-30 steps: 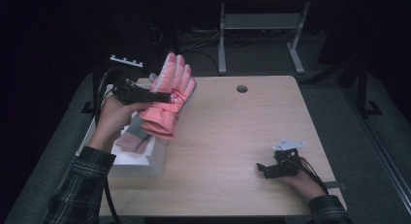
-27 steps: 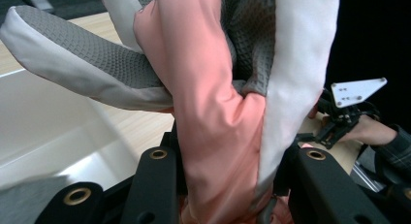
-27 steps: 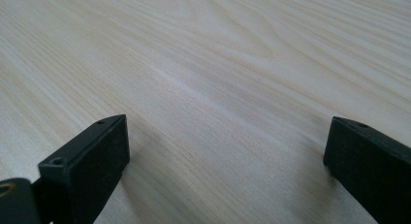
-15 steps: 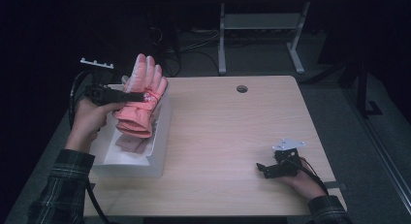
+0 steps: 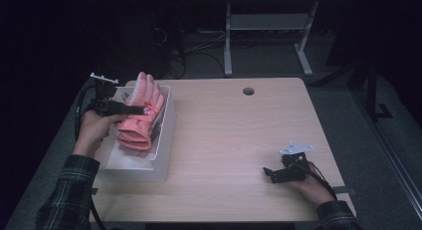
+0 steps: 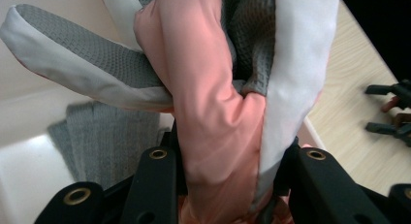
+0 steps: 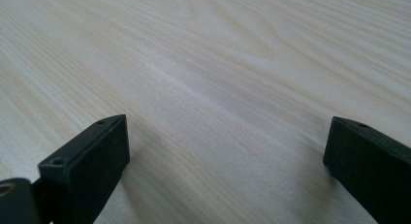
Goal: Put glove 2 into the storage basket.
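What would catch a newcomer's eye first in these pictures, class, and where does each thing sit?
The pink glove stands out first: the left gripper is clamped on it above the white bin at the table's left side. In the left gripper view its grey palm fabric shows, and something grey lies in the bin below. Far off at the table's near right, the right gripper rests open on bare wood.

Pink glove (image 5: 142, 113) with grey-and-white palm, held fingers-up above the white bin (image 5: 164, 140)
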`<state>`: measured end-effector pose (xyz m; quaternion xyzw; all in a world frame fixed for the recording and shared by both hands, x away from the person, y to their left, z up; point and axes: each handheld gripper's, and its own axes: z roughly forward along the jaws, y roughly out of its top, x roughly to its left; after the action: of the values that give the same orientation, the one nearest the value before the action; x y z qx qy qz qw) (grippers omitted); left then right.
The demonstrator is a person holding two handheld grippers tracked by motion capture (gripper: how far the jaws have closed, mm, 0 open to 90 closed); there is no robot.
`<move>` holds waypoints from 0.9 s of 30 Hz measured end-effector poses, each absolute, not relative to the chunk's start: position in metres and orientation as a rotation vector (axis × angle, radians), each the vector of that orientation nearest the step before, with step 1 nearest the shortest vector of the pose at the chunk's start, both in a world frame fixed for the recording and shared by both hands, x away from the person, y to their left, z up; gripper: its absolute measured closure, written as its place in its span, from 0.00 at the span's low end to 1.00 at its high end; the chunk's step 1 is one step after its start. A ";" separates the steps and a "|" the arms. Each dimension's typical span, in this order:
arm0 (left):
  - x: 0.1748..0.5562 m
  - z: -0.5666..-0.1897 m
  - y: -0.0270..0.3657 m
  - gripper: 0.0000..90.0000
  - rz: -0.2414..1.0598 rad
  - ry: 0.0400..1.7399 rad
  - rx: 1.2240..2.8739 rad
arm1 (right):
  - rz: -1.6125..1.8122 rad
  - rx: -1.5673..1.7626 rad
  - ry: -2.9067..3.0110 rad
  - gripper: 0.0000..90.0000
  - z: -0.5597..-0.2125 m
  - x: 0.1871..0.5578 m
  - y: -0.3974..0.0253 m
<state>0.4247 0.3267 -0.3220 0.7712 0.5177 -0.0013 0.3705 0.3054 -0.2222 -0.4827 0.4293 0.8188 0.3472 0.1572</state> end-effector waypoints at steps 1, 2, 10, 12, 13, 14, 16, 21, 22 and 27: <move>0.426 -0.325 0.326 0.72 -0.011 1.330 1.981 | 0.993 1.230 2.343 0.02 -0.483 0.305 -0.222; 0.428 -0.331 0.325 0.72 -0.022 1.333 1.981 | 0.993 1.228 2.343 0.02 -0.483 0.305 -0.222; 0.436 -0.368 0.316 0.71 -0.061 1.371 2.022 | 0.994 1.230 2.344 0.02 -0.483 0.305 -0.222; 0.437 -0.376 0.317 0.71 -0.087 1.386 2.022 | 0.993 1.229 2.344 0.02 -0.483 0.305 -0.222; 0.437 -0.381 0.316 0.71 -0.095 1.391 2.028 | 0.993 1.229 2.344 0.02 -0.483 0.305 -0.222; 0.437 -0.386 0.316 0.71 -0.104 1.401 2.029 | 0.993 1.229 2.344 0.02 -0.483 0.305 -0.222; 0.438 -0.396 0.314 0.70 -0.124 1.414 2.042 | 0.993 1.229 2.344 0.02 -0.483 0.305 -0.222; 0.438 -0.409 0.312 0.69 -0.147 1.427 2.022 | 0.994 1.229 2.345 0.02 -0.483 0.305 -0.222; 0.438 -0.410 0.312 0.69 -0.146 1.426 2.026 | 0.992 1.228 2.345 0.02 -0.483 0.305 -0.222; 0.437 -0.412 0.306 0.67 -0.118 1.419 2.072 | 0.996 1.229 2.346 0.02 -0.483 0.305 -0.221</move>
<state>0.4372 0.3056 -0.4123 0.7840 0.5367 -0.0446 0.3087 0.3052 -0.2215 -0.4826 0.4292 0.8191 0.3476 0.1551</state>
